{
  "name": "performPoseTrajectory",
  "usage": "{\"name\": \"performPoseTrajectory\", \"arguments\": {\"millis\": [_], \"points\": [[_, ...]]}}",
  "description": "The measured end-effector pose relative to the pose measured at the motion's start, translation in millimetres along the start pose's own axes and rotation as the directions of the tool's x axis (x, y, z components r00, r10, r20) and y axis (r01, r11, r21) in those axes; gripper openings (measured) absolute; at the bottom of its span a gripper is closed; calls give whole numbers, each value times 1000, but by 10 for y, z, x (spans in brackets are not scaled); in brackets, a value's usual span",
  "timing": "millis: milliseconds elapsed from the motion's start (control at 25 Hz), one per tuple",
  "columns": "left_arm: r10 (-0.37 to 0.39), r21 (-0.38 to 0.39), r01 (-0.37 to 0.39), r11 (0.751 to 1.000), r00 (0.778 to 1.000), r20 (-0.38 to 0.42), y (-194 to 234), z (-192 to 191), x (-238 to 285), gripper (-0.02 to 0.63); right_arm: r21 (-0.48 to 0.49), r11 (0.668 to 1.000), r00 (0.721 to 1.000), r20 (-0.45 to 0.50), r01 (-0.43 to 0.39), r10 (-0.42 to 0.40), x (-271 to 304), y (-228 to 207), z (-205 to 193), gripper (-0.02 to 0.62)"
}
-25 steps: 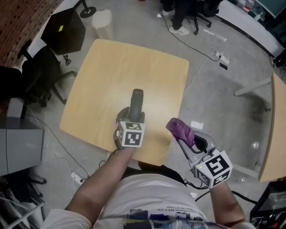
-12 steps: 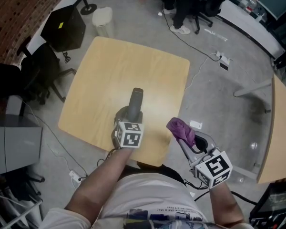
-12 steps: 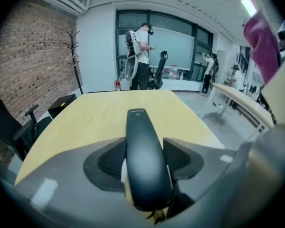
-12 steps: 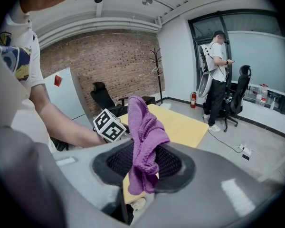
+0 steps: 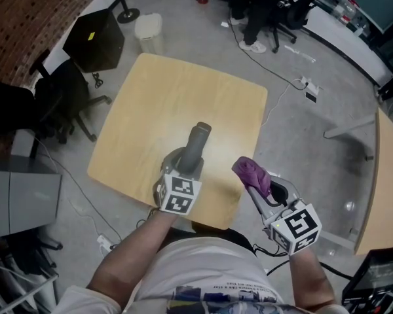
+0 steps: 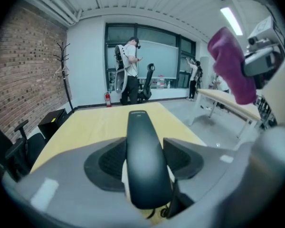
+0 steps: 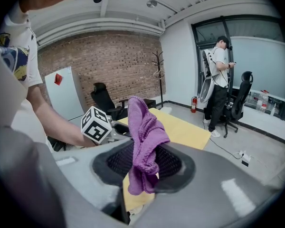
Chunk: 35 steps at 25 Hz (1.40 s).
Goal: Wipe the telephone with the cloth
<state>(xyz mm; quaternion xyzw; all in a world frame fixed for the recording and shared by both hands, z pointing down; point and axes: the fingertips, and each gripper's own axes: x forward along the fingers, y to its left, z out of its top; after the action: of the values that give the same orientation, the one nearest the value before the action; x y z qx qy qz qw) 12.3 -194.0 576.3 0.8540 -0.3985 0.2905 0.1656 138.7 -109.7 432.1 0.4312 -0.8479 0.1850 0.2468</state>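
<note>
My left gripper [image 5: 185, 163] is shut on a dark grey telephone handset [image 5: 195, 146], which sticks out forward over the light wooden table [image 5: 157, 97]. In the left gripper view the handset [image 6: 142, 156] lies lengthwise between the two pads, lifted off the tabletop. My right gripper [image 5: 257, 187] hangs off the table's near right corner, shut on a bunched purple cloth [image 5: 251, 174]. The cloth [image 7: 143, 141] stands up between the pads in the right gripper view, and shows as a purple cloth [image 6: 230, 63] at the upper right of the left gripper view.
A black cabinet [image 5: 93, 41] and a white bin [image 5: 148, 30] stand on the floor beyond the table's far left corner. A black office chair [image 5: 65, 100] is at the left. Another wooden table [image 5: 383, 175] lies at the right. Cables cross the grey floor.
The left gripper has risen with the handset and rolled a little, so the handset now points further up and right. The right gripper and cloth have stayed put.
</note>
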Motion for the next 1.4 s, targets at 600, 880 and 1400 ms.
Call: {"name": "performPoseTrajectory", "arguments": {"millis": [600, 880, 1400], "points": [[-208, 278, 159, 947, 965, 157, -237, 425, -997, 253, -507, 846, 986, -63, -164, 154, 243, 852, 695, 114], [-294, 355, 221, 908, 941, 167, -341, 446, -1257, 253, -759, 565, 946, -242, -324, 217, 391, 1381, 764, 114], [-379, 489, 271, 829, 916, 134, -340, 331, -1596, 253, -872, 269, 911, -404, -410, 78, 619, 1782, 700, 110]]}}
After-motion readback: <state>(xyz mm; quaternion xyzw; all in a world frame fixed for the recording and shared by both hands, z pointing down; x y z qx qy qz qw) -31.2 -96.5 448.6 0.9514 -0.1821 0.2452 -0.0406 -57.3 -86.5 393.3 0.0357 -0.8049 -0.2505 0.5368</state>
